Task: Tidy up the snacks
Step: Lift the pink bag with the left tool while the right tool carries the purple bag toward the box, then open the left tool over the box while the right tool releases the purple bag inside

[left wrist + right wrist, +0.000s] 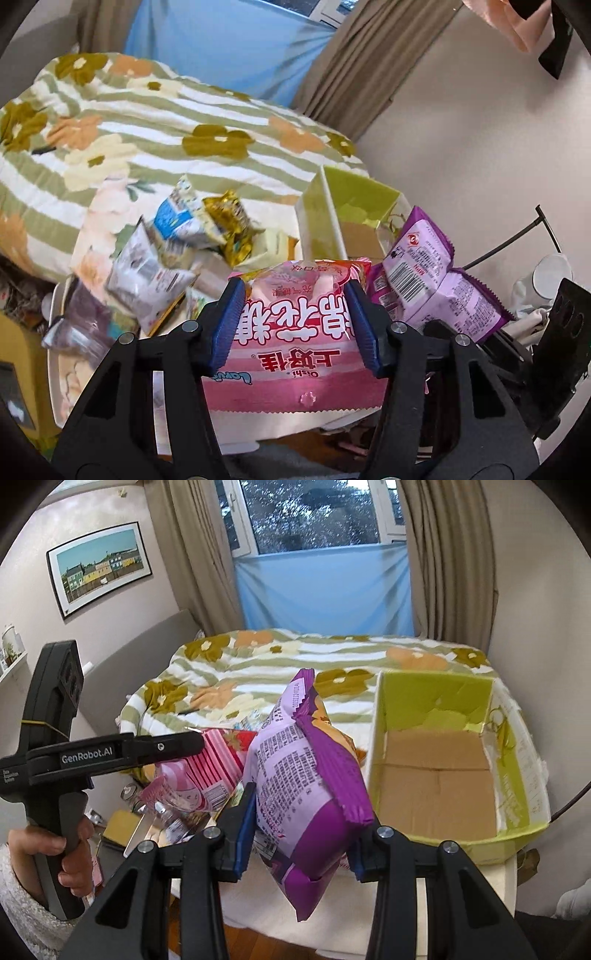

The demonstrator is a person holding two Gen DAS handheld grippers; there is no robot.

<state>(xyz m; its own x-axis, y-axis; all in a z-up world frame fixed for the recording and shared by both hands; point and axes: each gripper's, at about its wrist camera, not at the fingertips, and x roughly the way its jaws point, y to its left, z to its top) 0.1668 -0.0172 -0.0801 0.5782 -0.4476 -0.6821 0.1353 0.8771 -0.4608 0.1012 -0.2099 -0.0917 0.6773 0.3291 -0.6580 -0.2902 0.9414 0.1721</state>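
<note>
The left gripper (295, 325) clamps a pink marshmallow bag (295, 354), the right gripper (299, 834) a purple snack packet (306, 775); slick film between jaws could slip.

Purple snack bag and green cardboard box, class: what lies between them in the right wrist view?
Nothing solid: the purple snack bag, clamped in the right tongs, hangs beside the green cardboard box, with only bedding behind.

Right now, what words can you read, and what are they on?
"GenRobot.AI": on the left hand-held gripper, its side.
"Oishi" and "上好佳": on the pink bag, upside down.
Barcode and small print on the purple bag: too small to read.
</note>
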